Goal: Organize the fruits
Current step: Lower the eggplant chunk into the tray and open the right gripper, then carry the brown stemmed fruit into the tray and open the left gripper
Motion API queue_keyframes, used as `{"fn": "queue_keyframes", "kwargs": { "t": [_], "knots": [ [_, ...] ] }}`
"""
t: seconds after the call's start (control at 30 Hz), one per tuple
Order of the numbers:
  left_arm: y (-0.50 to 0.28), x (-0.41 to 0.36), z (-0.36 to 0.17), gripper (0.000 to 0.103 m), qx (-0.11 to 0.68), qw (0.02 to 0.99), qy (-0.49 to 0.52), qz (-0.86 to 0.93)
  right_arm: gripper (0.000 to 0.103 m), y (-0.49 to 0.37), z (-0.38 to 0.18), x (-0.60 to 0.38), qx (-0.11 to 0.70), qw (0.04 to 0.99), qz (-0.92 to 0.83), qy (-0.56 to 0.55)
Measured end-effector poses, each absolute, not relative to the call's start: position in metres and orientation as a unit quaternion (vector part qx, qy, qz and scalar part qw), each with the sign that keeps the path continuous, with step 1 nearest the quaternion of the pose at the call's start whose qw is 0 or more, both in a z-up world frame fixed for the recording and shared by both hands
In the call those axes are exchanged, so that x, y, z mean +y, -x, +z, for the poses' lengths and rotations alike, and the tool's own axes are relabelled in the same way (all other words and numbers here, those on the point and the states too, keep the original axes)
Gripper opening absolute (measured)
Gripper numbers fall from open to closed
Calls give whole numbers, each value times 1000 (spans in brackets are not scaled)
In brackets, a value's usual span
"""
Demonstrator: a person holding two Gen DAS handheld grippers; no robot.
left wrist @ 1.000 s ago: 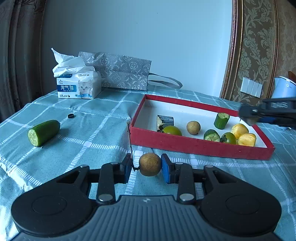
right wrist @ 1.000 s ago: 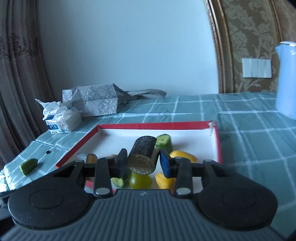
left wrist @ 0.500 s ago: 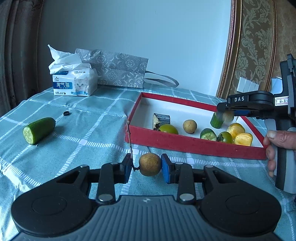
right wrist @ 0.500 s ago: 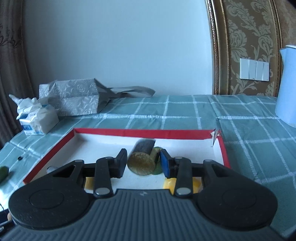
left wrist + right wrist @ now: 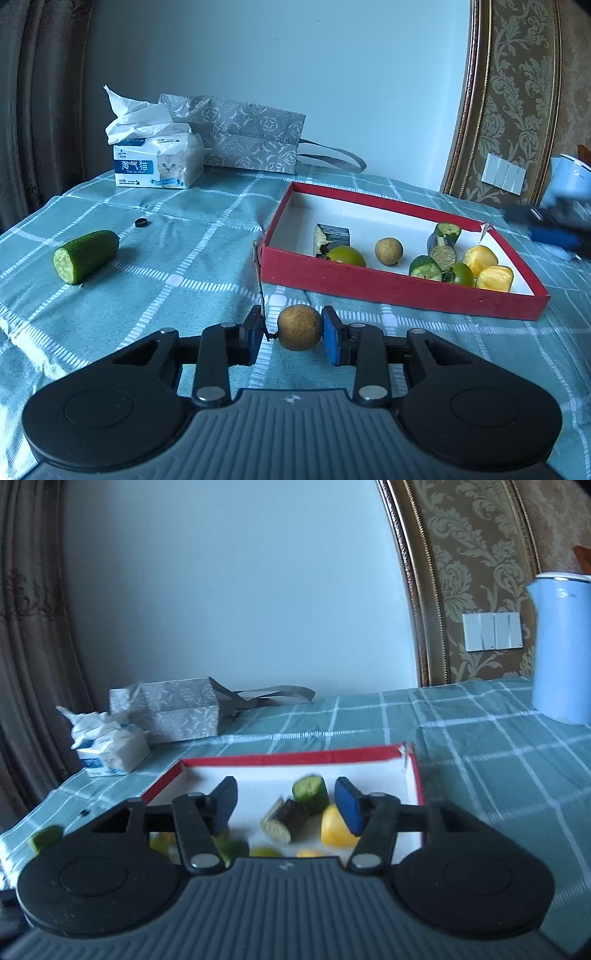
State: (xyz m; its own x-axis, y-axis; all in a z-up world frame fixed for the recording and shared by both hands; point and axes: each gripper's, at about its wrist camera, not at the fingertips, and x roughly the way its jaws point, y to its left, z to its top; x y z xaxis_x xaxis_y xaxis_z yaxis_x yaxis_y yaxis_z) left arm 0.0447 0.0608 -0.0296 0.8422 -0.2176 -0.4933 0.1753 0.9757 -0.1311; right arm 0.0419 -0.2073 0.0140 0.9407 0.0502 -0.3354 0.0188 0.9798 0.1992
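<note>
Left gripper (image 5: 293, 334) pinches brown round fruit (image 5: 299, 327) short of red tray (image 5: 402, 286); right gripper (image 5: 286, 808) spread wide over tray, dark eggplant piece (image 5: 284, 819) lying below

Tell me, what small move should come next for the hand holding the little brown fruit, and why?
Probably carry it forward over the red tray and let go. The left gripper holds the longan short of the tray's near wall, while another longan already lies inside.

My left camera looked low across the bench toward the red tray (image 5: 402, 286); my right hovered nearer, over that same tray (image 5: 295, 757).
</note>
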Motion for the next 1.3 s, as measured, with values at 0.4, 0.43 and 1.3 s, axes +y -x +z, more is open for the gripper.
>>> {"fn": "queue_keyframes", "kwargs": {
  "t": [0.4, 0.43, 1.3],
  "knots": [
    [-45, 57, -29, 33, 263, 962, 19, -65, 64, 28, -19, -212, 140, 988, 1, -71],
    [-45, 57, -29, 33, 264, 962, 17, -62, 66, 29, -21, -212, 137, 988, 0, -73],
    [-134, -45, 25, 33, 231, 968, -67, -76, 66, 33, -19, -236, 121, 983, 15, -140]
  ]
}}
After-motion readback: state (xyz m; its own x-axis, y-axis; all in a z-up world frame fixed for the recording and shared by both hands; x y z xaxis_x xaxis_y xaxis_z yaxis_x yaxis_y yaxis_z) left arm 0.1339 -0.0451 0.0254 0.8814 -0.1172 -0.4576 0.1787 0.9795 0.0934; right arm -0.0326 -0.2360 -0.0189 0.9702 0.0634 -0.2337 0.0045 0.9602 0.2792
